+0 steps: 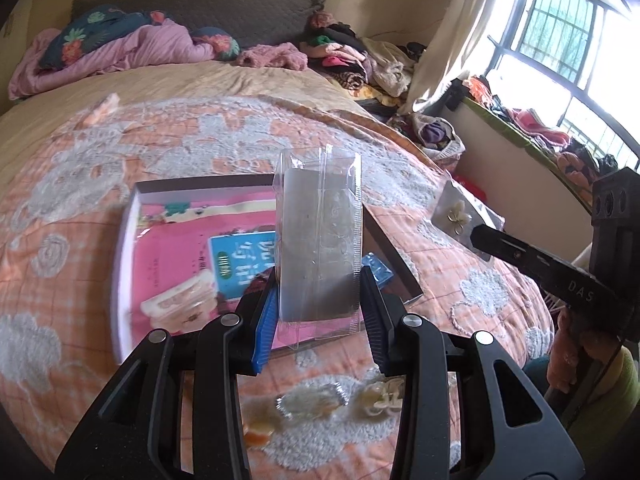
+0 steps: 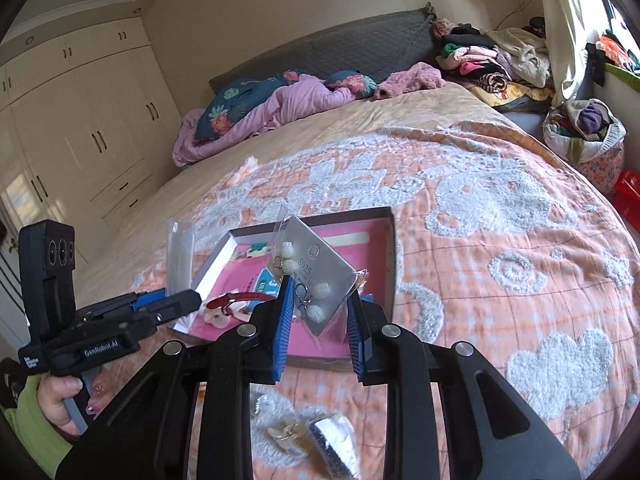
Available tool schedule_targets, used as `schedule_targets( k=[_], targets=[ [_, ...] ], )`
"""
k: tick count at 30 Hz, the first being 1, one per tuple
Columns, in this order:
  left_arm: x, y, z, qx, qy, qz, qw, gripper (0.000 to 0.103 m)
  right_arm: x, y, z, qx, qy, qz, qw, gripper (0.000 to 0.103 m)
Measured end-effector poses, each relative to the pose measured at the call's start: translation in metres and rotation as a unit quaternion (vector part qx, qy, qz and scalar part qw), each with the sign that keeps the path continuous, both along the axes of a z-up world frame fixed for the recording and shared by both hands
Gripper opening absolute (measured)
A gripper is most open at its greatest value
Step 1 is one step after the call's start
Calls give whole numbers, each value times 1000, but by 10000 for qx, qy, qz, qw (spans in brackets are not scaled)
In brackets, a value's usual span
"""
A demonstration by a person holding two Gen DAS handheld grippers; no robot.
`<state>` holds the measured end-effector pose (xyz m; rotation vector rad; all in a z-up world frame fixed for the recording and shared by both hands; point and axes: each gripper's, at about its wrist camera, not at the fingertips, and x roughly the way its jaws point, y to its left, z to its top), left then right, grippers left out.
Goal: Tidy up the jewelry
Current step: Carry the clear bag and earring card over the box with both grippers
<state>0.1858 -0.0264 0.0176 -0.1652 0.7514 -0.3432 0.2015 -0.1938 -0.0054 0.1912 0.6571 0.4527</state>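
Note:
My left gripper is shut on a clear plastic sleeve with a grey card inside, held upright above the bed. My right gripper is shut on a silver earring card in a clear bag, with white flower earrings on it. That card and the right gripper's finger show at the right of the left wrist view. In the right wrist view, the left gripper is at the left with its sleeve. Below both lies a shallow pink-lined box holding hair clips.
Loose pieces lie on the orange-and-white bedspread near me: a clear packet, a pale clip and a comb-like piece. Pillows and a pink blanket lie at the bed's head. Clothes are piled by the window.

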Motion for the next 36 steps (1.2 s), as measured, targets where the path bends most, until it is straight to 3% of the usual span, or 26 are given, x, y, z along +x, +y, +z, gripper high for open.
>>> schedule_targets(
  k=[19, 36],
  targets=[
    [34, -32, -52, 209, 474, -295, 9982, 30, 36, 3, -27, -255, 270, -119, 9992, 23],
    [53, -28, -75, 353, 592, -191, 9974, 30, 64, 12, -56, -460, 573, -125, 9972, 23]
  ],
)
